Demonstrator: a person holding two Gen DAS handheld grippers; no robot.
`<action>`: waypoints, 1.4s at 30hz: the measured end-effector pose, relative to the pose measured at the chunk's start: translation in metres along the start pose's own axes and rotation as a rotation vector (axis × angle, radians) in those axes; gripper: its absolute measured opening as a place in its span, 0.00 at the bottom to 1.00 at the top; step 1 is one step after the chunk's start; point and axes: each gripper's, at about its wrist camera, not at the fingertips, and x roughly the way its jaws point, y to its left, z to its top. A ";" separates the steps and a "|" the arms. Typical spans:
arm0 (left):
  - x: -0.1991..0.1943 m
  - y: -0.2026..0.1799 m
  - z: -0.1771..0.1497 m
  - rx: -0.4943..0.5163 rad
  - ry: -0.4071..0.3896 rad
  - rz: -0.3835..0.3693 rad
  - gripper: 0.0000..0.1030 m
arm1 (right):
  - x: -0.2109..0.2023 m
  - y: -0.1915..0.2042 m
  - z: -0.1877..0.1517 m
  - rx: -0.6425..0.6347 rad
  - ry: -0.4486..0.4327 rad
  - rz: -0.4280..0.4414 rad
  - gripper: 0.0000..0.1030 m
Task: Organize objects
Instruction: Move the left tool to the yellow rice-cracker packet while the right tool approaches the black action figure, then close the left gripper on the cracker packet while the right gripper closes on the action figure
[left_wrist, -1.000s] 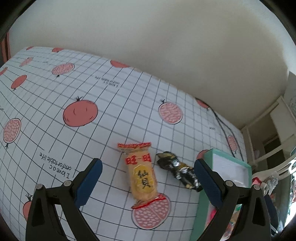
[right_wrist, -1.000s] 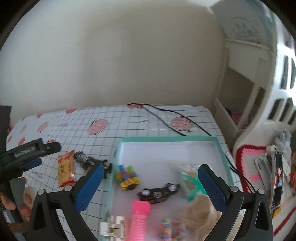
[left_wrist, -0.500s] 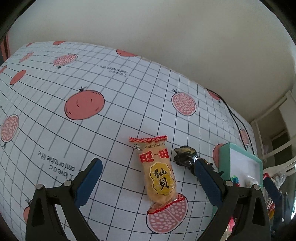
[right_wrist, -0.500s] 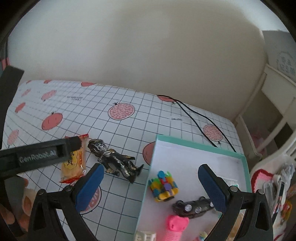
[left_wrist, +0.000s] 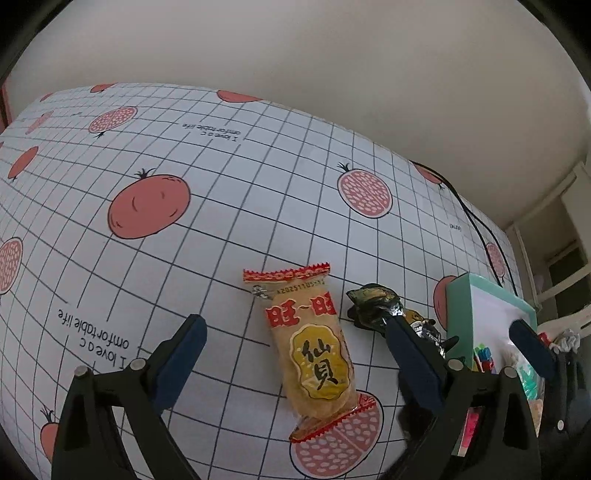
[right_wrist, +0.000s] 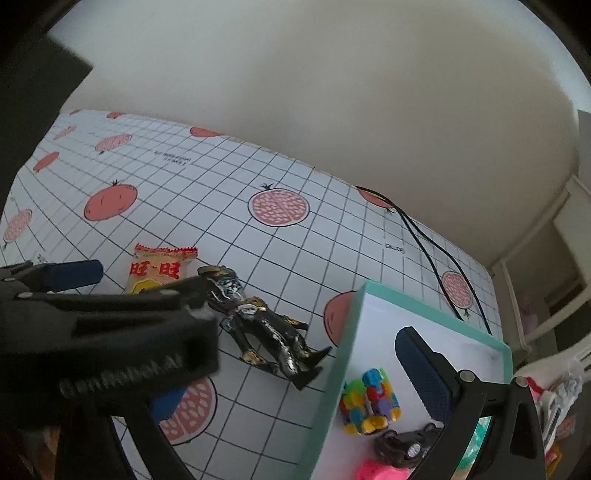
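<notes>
An orange snack packet (left_wrist: 310, 350) with red ends lies flat on the pomegranate-print tablecloth. My left gripper (left_wrist: 295, 358) is open, low over the packet, one finger on each side. A black and gold toy figure (left_wrist: 373, 304) lies just right of the packet, partly behind the left gripper's right finger. In the right wrist view the figure (right_wrist: 266, 328) lies between the packet (right_wrist: 159, 266) and the teal box (right_wrist: 340, 350). My right gripper (right_wrist: 291, 387) is open near the figure's legs and holds nothing. Its left finger is mostly hidden behind the left gripper (right_wrist: 136, 280).
The teal box (left_wrist: 458, 295) holds a colourful block toy (right_wrist: 369, 402), a black toy car (right_wrist: 406, 446) and a pink item (right_wrist: 380, 472). A black cable (right_wrist: 424, 243) runs across the far right of the table. White furniture stands beyond the table's right edge.
The left gripper has come lower and closer over the snack packet. The right gripper has swung left from over the box towards the toy figure. Both stayed open.
</notes>
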 end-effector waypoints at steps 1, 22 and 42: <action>0.001 -0.001 0.000 0.003 0.002 0.002 0.92 | 0.002 0.002 0.000 -0.007 0.002 -0.001 1.00; 0.000 0.021 0.004 0.011 0.001 0.084 0.58 | 0.026 0.014 0.006 -0.032 0.102 0.034 1.00; -0.007 0.045 0.008 -0.035 -0.006 0.087 0.58 | 0.040 0.016 0.013 -0.008 0.193 0.082 0.99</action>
